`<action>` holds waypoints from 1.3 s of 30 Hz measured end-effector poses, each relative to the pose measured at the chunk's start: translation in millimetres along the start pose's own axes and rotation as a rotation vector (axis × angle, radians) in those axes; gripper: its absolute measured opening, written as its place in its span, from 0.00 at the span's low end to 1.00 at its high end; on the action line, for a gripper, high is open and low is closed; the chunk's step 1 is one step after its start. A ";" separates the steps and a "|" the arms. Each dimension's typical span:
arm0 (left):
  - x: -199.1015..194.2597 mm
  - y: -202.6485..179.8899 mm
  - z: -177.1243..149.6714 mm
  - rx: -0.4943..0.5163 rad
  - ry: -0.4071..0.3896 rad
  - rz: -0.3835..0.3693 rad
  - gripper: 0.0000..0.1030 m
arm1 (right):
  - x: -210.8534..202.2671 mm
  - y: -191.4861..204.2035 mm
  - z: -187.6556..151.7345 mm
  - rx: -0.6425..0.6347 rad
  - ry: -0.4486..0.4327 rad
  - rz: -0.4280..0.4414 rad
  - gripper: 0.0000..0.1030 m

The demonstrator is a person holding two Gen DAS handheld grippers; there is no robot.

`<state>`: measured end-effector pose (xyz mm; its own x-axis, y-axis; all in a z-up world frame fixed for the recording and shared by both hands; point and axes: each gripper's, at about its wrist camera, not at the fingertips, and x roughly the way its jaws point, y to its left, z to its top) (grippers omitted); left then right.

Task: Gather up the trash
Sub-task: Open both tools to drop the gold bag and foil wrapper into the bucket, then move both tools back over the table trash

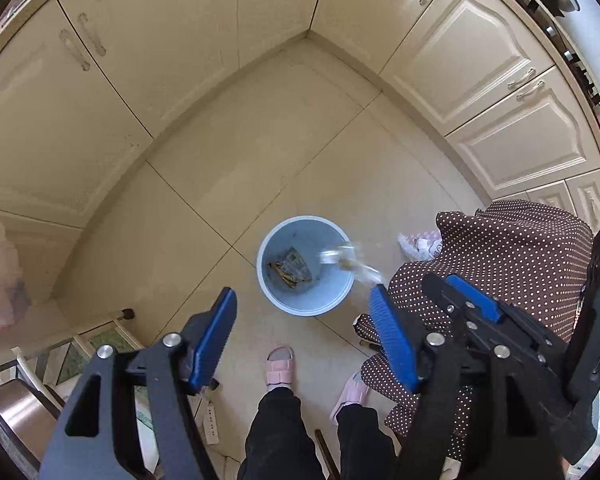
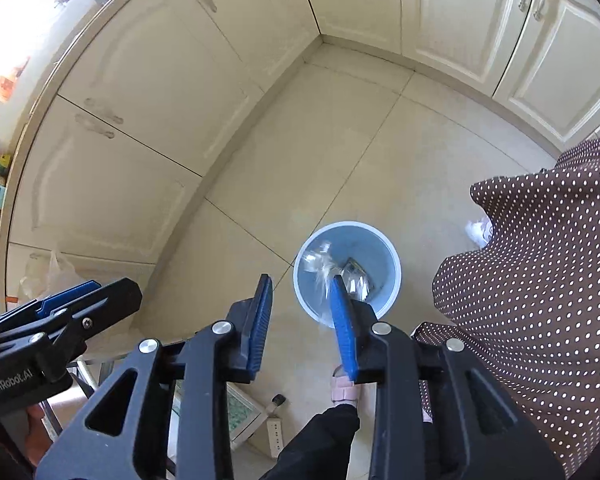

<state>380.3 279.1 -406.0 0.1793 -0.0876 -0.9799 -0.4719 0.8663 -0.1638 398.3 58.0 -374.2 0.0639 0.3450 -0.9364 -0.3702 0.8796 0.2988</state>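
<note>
Falling clear wrapper [image 2: 320,264] over blue bin [image 2: 392,256], right gripper [image 2: 302,312] parted

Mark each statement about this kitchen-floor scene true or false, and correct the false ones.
1. The bin on the floor is red. False: it is pale blue.
2. A clear plastic wrapper is blurred in mid-air at the bin's rim. True.
3. The right gripper is clamped on the wrapper. False: its jaws stand apart, nothing pressed between the pads.
4. The left gripper is open and empty. True.
5. The bin is empty. False: some trash lies at its bottom.
</note>
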 end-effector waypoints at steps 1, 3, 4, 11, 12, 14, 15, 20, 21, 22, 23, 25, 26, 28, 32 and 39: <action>-3.2 -2.4 -1.0 -0.001 -0.007 0.001 0.66 | -2.9 -1.0 -0.3 0.001 -0.003 0.001 0.28; -9.1 -4.4 -3.7 0.000 -0.012 -0.001 0.66 | -12.8 -6.3 -2.6 0.006 -0.023 -0.005 0.28; -11.6 -8.2 -5.0 0.001 -0.016 -0.004 0.66 | -21.0 -10.5 -4.3 0.005 -0.039 -0.016 0.28; -36.1 -73.3 -21.6 0.105 -0.043 -0.049 0.66 | -92.6 -65.8 -24.0 0.058 -0.187 -0.085 0.32; -38.9 -88.5 -24.4 0.128 -0.046 -0.059 0.66 | -106.9 -80.1 -29.2 0.078 -0.214 -0.094 0.32; -44.4 -127.3 -34.2 0.192 -0.054 -0.087 0.66 | -132.3 -105.4 -40.5 0.113 -0.258 -0.116 0.33; -46.8 -140.0 -39.0 0.216 -0.056 -0.095 0.66 | -147.1 -122.0 -48.8 0.136 -0.284 -0.130 0.33; -48.8 -239.9 -77.7 0.380 -0.052 -0.150 0.66 | -204.4 -197.3 -95.9 0.237 -0.366 -0.210 0.35; -47.7 -258.2 -86.4 0.410 -0.047 -0.160 0.66 | -215.5 -214.7 -108.3 0.258 -0.376 -0.230 0.35; -45.9 -281.7 -98.3 0.447 -0.041 -0.169 0.66 | -222.1 -225.7 -116.9 0.271 -0.381 -0.246 0.36; -44.3 -295.2 -104.8 0.468 -0.035 -0.172 0.66 | -230.9 -241.2 -129.5 0.289 -0.385 -0.268 0.36; -37.8 -330.9 -125.3 0.518 -0.021 -0.181 0.66 | -241.9 -265.4 -148.6 0.314 -0.378 -0.294 0.37; -34.3 -339.6 -132.0 0.530 -0.014 -0.182 0.66 | -245.4 -277.8 -159.4 0.329 -0.369 -0.301 0.38; -26.3 -363.4 -150.0 0.552 0.009 -0.181 0.66 | -246.4 -301.2 -178.2 0.349 -0.336 -0.310 0.38; -13.1 -379.9 -173.0 0.572 0.028 -0.149 0.66 | -231.8 -329.4 -205.6 0.360 -0.269 -0.294 0.38; 8.7 -388.7 -183.2 0.541 0.018 -0.072 0.66 | -197.5 -354.1 -221.8 0.276 -0.195 -0.242 0.39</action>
<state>407.2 -148.5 -371.7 0.1780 -0.1605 -0.9709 0.0530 0.9867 -0.1534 311.2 -394.3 -335.9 0.3029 0.1501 -0.9411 -0.0622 0.9885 0.1376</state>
